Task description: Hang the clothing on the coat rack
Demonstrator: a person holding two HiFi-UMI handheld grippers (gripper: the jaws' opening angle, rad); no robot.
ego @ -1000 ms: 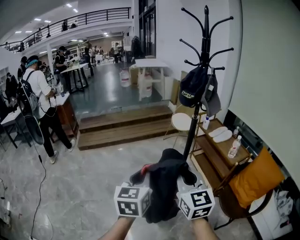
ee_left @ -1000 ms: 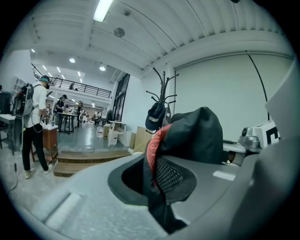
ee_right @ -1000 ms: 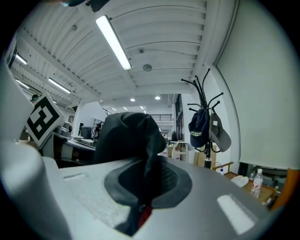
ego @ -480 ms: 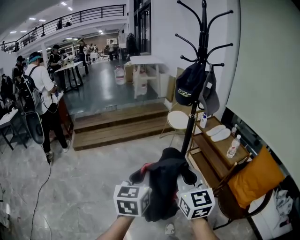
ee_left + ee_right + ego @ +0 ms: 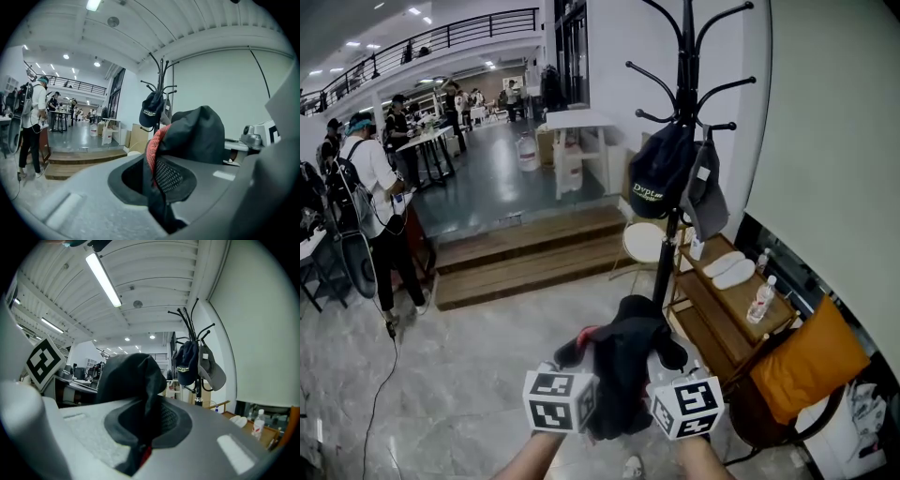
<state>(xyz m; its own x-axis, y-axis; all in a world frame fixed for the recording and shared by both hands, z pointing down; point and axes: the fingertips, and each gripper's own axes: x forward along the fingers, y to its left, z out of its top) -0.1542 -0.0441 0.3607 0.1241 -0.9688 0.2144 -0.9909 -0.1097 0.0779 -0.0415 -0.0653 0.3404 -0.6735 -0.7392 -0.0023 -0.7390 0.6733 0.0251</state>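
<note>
A black garment with a red mesh lining (image 5: 623, 366) is bunched up between my two grippers, low in the head view. My left gripper (image 5: 581, 352) is shut on its left part, the cloth pinched between the jaws (image 5: 157, 173). My right gripper (image 5: 670, 356) is shut on its right part (image 5: 150, 420). The garment (image 5: 197, 136) rises as a hump over both pairs of jaws (image 5: 133, 376). Ahead stands the black coat rack (image 5: 682, 84), with a navy cap (image 5: 656, 173) and a grey cap (image 5: 705, 192) on its lower hooks. Its upper hooks are bare.
A low wooden shelf (image 5: 727, 291) with slippers and bottles stands right of the rack's foot. An orange-cushioned chair (image 5: 802, 361) is at the lower right. A round white stool (image 5: 645, 242) and wooden steps (image 5: 525, 258) lie behind. A person (image 5: 380, 202) stands at the far left.
The coat rack has shifted left and grown larger in the head view. Both grippers keep the same hold on the garment.
</note>
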